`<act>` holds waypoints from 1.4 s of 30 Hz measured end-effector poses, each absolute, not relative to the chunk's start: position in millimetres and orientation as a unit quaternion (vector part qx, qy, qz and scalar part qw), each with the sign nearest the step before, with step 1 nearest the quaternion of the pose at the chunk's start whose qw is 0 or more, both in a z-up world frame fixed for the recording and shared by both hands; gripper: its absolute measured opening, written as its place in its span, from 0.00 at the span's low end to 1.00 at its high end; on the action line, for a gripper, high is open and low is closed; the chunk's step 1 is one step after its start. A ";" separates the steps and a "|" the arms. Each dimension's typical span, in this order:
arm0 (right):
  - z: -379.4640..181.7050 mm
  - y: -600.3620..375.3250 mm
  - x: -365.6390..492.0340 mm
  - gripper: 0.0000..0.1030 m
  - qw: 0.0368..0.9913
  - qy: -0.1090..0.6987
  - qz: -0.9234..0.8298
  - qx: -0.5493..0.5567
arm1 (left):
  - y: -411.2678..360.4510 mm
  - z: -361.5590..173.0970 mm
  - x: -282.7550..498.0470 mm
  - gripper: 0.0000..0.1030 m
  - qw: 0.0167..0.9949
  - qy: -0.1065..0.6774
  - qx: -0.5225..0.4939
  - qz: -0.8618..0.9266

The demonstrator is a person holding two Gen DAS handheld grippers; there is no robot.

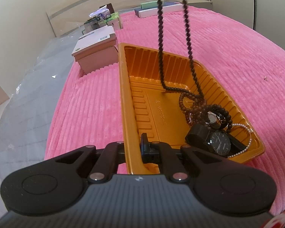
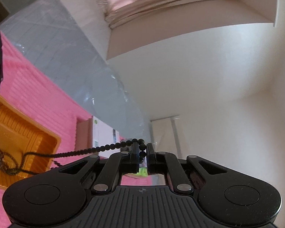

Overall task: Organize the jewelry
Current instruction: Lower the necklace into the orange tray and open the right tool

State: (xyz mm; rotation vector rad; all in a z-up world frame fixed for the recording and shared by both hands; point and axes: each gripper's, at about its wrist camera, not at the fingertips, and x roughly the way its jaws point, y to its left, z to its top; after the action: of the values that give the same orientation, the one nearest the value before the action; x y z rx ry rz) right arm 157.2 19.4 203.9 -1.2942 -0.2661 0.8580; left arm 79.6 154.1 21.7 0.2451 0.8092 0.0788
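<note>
Beaded necklace [image 1: 188, 38] pinched in right tool [image 2: 142, 153], jaws closed on beads, two strands hanging down into orange tray [image 1: 127, 102]; lower coils already piled at tray's 4 o'clock corner. Probably lowering so strand pools without snagging. Left tool [image 1: 134, 148] clamped shut on tray's near rim at 6 o'clock, likely bracing it on soft pink bed [image 1: 237, 57]. Count in tray: two watches [image 1: 218, 142], one pearl strand [image 1: 243, 148], dark bead loops too tangled to separate. Boxes [image 1: 95, 51] at 11 o'clock.
</note>
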 end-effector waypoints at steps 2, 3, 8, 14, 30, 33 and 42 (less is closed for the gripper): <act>200.0 22.3 158.8 0.07 0.700 -0.115 0.394 -0.584 | 154.8 21.5 79.7 0.04 0.911 0.393 0.118 0.038; 197.6 24.4 159.5 0.07 0.697 -0.112 0.398 -0.586 | 154.9 21.3 79.7 0.04 0.911 0.393 0.117 0.038; 177.2 35.9 163.2 0.07 0.666 -0.091 0.423 -0.608 | 156.9 21.4 80.1 0.04 0.912 0.393 0.115 0.037; 146.7 42.6 170.2 0.07 0.635 -0.061 0.451 -0.624 | 158.5 21.1 80.2 0.04 0.912 0.393 0.113 0.036; 79.8 61.6 184.6 0.07 0.611 0.005 0.488 -0.623 | 160.0 20.3 79.1 0.04 0.912 0.393 0.111 0.035; 75.4 63.6 185.8 0.07 0.608 0.014 0.493 -0.622 | 161.7 18.9 79.2 0.04 0.912 0.394 0.108 0.035; 65.2 64.1 188.5 0.07 0.597 0.029 0.507 -0.621 | 162.6 18.1 80.2 0.04 0.911 0.395 0.109 0.034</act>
State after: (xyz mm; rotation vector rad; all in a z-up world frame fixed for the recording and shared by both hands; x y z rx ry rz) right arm 188.5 64.1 65.2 -1.4426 0.0677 1.1757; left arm 80.2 162.6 18.1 0.2237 0.8149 0.0705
